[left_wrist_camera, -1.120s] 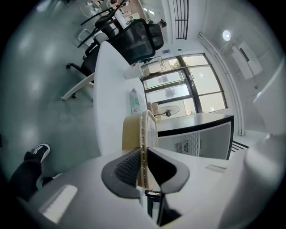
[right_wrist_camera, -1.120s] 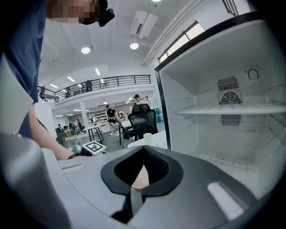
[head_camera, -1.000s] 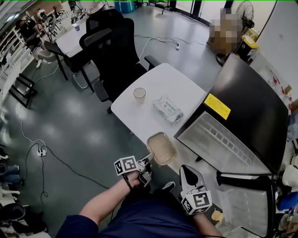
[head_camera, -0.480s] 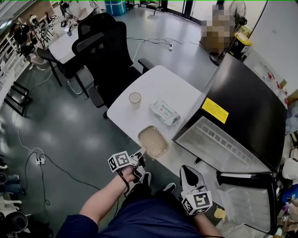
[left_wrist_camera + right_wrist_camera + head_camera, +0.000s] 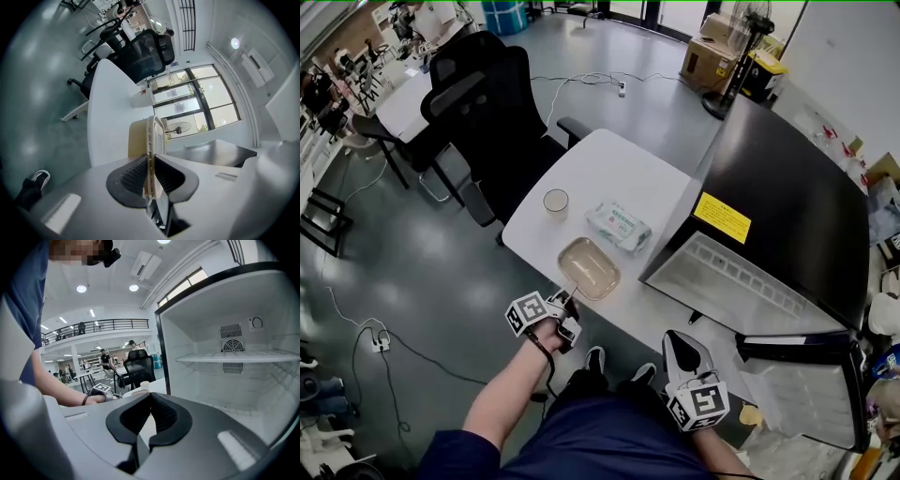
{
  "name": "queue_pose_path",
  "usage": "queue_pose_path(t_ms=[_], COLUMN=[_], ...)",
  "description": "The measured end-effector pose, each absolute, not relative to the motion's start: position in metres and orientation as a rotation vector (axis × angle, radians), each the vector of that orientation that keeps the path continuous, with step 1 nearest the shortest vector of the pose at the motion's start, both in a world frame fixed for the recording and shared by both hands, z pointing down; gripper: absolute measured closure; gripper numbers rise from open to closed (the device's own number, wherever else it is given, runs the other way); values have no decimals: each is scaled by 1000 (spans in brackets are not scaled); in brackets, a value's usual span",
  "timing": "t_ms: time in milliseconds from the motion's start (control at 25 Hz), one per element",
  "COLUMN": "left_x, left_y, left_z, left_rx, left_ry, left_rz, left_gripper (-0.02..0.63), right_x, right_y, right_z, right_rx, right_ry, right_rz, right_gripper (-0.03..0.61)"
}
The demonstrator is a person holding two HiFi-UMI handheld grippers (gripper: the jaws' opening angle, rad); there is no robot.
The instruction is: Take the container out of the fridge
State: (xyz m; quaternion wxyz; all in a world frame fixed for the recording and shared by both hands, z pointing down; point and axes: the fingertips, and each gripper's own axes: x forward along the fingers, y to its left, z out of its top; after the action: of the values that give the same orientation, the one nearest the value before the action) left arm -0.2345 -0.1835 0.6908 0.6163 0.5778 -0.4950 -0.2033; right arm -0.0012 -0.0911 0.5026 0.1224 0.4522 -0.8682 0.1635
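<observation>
Head view: container (image 5: pixel 589 268) looks set down on the white table (image 5: pixel 623 173), out of the fridge (image 5: pixel 787 216), just beside a wipes pack (image 5: pixel 619 227) and near a cup (image 5: pixel 555 201). Left gripper (image 5: pixel 565 302) is clamped on its near rim. Right gripper (image 5: pixel 678 345) hangs low by the open fridge, jaws together on nothing. Task looks basically done; only letting go is left, maybe shutting the fridge.

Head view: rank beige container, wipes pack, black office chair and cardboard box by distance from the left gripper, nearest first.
1. Beige plastic container, clamped in the left gripper, at the white table's near edge.
2. Green-white wipes pack, mid-table.
3. Black office chair, beyond the table.
4. Brown cardboard box, far floor, upper right.
</observation>
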Motion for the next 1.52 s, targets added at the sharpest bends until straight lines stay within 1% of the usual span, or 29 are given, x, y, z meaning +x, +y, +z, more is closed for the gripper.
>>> queue_pose_path(t_ms=[560, 1200, 1280, 1360, 1520], left_x=[-253, -253, -253, -253, -255], left_y=[-226, -232, -234, -235, -233], left_z=[723, 757, 754, 751, 747], left_rx=[1291, 1193, 1205, 1213, 1215], left_ry=[-1181, -1226, -1229, -1232, -1251], left_rz=[-450, -385, -390, -396, -399], left_gripper=[563, 560, 554, 532, 522], right_x=[30, 44, 43, 43, 44], right_y=[-86, -84, -85, -85, -86], right_z=[505, 507, 508, 507, 505], right_rx=[1502, 1574, 1568, 1564, 1547], right_ry=[-2428, -2380, -2386, -2391, -2396], right_rz=[487, 498, 497, 498, 496], right_gripper=[574, 574, 574, 574, 574])
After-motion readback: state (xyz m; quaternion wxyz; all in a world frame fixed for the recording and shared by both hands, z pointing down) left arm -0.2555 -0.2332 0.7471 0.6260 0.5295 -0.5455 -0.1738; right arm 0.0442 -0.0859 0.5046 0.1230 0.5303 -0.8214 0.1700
